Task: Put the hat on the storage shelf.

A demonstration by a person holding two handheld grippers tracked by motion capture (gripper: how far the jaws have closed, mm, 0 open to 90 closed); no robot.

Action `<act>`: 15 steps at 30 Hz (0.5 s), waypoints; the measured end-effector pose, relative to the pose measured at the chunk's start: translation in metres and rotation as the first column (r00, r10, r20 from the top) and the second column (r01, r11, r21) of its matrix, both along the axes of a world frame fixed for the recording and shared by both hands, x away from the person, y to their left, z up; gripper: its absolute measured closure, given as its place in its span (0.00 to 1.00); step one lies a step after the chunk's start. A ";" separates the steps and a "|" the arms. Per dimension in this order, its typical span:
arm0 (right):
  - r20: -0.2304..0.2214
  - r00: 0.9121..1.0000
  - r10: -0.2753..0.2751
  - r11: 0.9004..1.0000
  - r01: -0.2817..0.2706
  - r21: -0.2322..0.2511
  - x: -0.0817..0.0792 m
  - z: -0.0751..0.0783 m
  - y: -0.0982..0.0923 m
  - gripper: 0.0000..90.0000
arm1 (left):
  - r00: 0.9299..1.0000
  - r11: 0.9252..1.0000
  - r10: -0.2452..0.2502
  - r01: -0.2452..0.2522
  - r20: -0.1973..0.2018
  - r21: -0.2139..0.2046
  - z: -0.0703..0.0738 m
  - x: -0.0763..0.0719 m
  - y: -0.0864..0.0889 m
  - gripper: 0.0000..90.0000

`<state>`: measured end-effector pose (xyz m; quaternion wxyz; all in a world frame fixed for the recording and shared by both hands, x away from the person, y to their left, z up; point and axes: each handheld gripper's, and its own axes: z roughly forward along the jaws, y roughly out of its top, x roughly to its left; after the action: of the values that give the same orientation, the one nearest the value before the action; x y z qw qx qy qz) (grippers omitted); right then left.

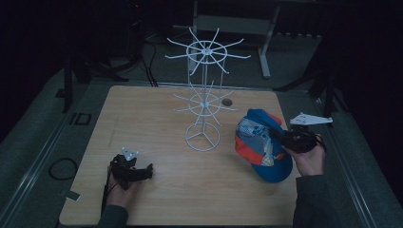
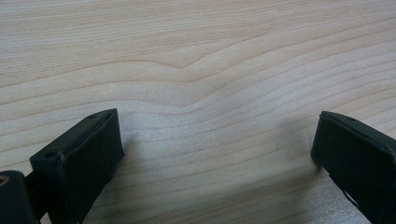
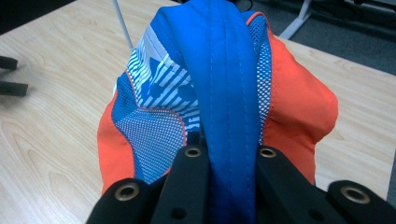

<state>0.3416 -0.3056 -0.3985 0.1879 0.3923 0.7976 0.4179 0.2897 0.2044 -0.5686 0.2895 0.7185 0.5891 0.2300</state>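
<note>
A dim room surrounds a pale wooden table (image 1: pixel 157 190). A white wire rack (image 1: pixel 204 95) stands at its middle, toward the far edge. Right of the rack's base, a blue and orange cap (image 1: pixel 259 142) hangs from the right gripper (image 1: pixel 280 137), whose jaws pinch a blue fold of it. The left gripper (image 1: pixel 148 172) rests near the front left, jaws spread over bare wood.

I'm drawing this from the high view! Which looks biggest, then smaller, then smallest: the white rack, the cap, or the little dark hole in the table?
1. White rack, the tallest and widest.
2. Cap, clearly smaller than the rack.
3. Dark hole, tiny. It is farther from the camera, but far too small for that to matter.
</note>
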 end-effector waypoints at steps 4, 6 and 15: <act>0.012 1.000 0.003 1.000 -0.003 0.019 0.002 0.006 -0.003 0.99 | 1.000 1.000 0.000 0.000 0.002 -0.001 0.000 0.000 0.000 0.03; 0.017 1.000 0.003 1.000 -0.003 0.021 0.003 0.009 -0.004 0.99 | 1.000 1.000 -0.001 0.001 0.002 0.000 0.000 0.000 0.000 0.03; 0.039 0.999 0.000 0.999 -0.001 0.034 0.005 0.023 -0.007 0.99 | 1.000 1.000 -0.005 0.005 0.001 0.002 0.000 0.000 0.000 0.03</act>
<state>0.3463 -0.3123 -0.3758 0.1965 0.3873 0.7866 0.4390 0.2898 0.2045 -0.5685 0.2895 0.7202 0.5869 0.2302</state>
